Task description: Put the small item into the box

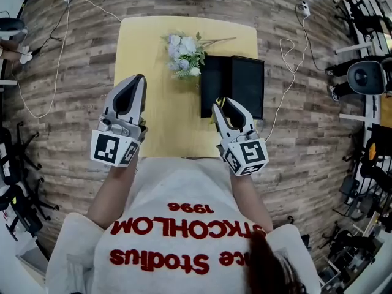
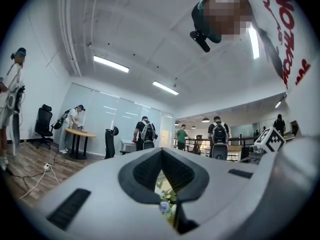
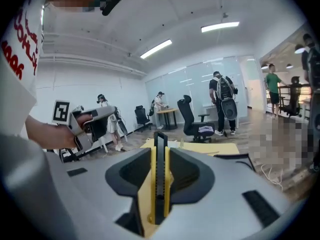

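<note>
A black box lies open on the yellow table, right of the middle. My right gripper hangs above the table's near edge, just in front of the box. It is shut on a narrow yellow and black item, which stands upright between the jaws in the right gripper view. A yellow bit of the item shows at the jaw tips. My left gripper hovers over the table's left side, its tips together with nothing held. In its own view the left gripper points level across the room.
A bunch of pale flowers lies on the table left of the box, also glimpsed as flowers under the left jaws. White cables and a power strip lie on the wooden floor. Office chairs, desks and several people stand further off.
</note>
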A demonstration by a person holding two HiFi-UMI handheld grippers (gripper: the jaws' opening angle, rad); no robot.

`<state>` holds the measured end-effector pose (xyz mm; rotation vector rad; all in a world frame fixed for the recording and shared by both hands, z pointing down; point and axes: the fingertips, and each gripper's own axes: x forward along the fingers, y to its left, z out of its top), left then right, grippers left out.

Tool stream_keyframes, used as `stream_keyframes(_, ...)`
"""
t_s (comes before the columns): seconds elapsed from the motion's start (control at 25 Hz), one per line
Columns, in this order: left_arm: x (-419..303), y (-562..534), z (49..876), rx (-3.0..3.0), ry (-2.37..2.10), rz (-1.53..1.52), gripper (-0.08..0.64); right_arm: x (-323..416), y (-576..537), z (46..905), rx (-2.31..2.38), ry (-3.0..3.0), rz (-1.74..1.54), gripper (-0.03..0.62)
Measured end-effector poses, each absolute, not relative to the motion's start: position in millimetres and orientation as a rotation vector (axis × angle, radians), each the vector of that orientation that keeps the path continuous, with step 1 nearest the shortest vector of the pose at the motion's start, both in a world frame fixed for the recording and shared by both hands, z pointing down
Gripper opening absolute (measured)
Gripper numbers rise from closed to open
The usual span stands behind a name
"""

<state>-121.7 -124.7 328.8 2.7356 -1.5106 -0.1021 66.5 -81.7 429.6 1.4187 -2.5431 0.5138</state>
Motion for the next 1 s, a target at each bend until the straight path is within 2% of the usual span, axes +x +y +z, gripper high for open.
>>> stream_keyframes(0.56,-115.8,-146.6,302.8,2.791,-1.541,-0.144,0.006,96.4,-115.3,333.5,1.596,-2.629,0.201,0.118)
stream_keyframes(1.0,-121.9,-159.8,322.6,2.747,-1.555,-0.102,0.006,99.2,-127.3,360.9,1.585,-2.577,0.294,0.118)
